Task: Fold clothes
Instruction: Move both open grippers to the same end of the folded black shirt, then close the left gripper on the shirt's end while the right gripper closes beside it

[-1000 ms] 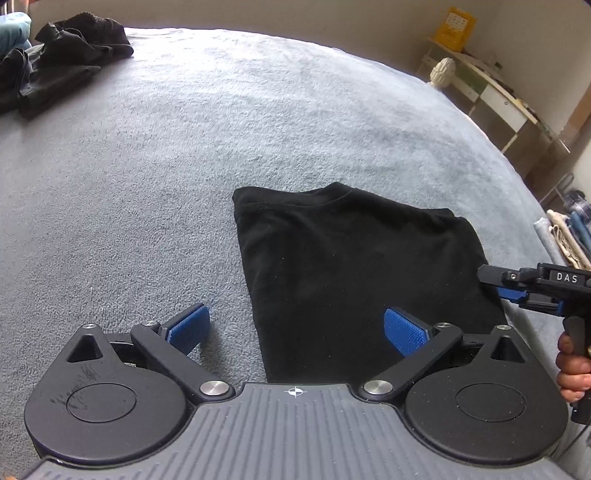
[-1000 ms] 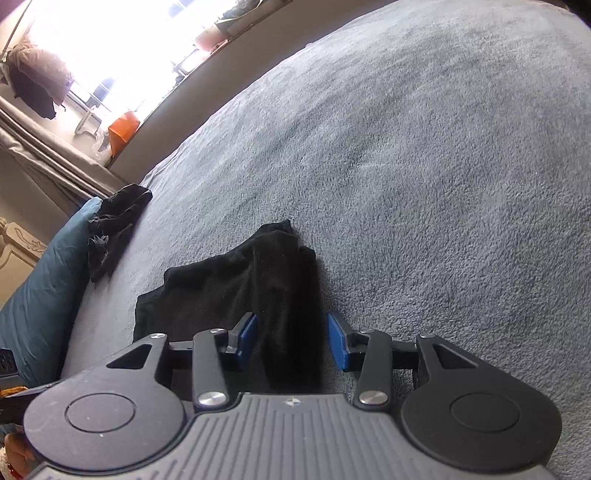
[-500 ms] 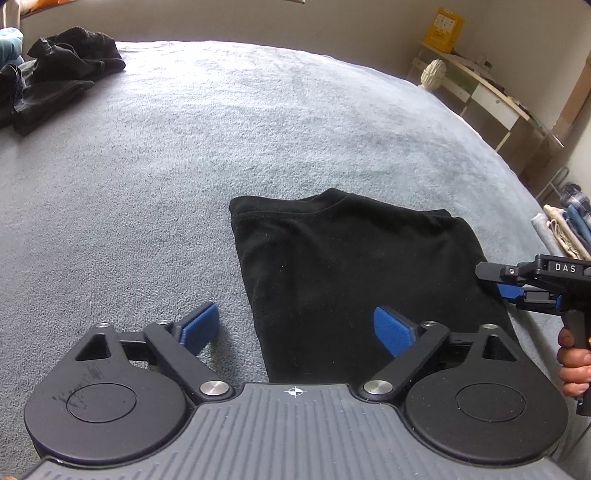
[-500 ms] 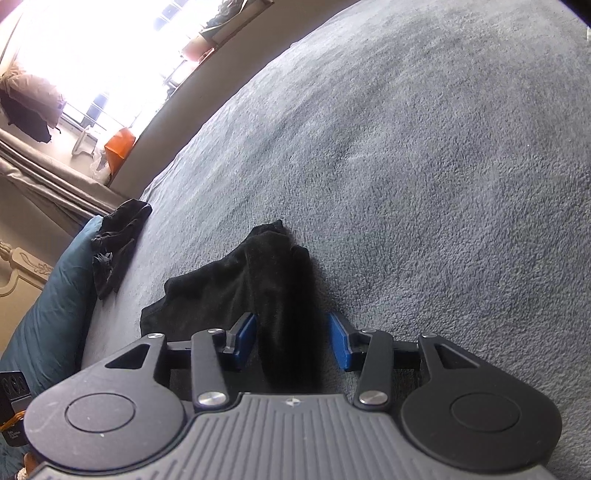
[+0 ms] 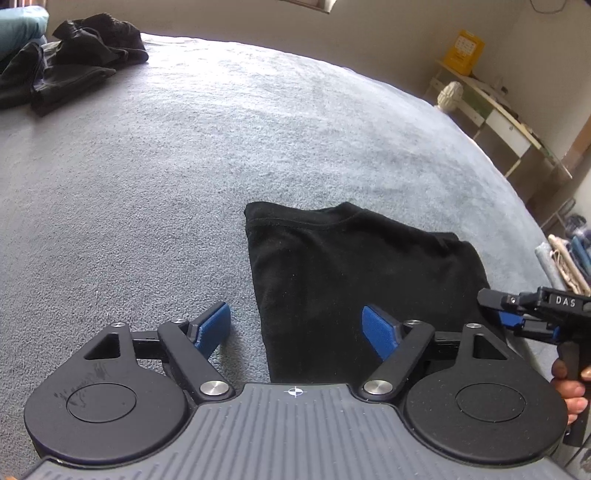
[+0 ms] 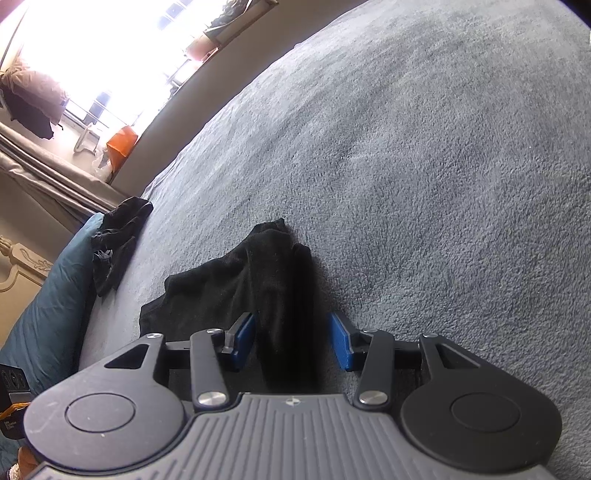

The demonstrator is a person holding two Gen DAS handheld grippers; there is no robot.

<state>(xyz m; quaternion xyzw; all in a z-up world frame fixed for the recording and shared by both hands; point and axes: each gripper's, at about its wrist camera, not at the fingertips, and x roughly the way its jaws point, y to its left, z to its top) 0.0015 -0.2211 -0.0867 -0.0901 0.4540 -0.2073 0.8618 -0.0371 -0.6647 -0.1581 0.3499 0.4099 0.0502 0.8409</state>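
Since that black shirt point(image 5: 354, 280) lying half-folded on the grey bed point(image 5: 221, 155) looks light and floppy, I'd pinch its near corners, left gripper point(image 5: 295, 328) closing around one edge, right gripper point(image 6: 291, 341) half-open straddling the other.

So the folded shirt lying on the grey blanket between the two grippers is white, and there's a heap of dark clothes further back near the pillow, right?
Not quite: the folded shirt is black, not white, as the left wrist view shows plainly. The rest holds: it lies on the grey blanket, and a heap of dark clothes sits further back near the pillow.
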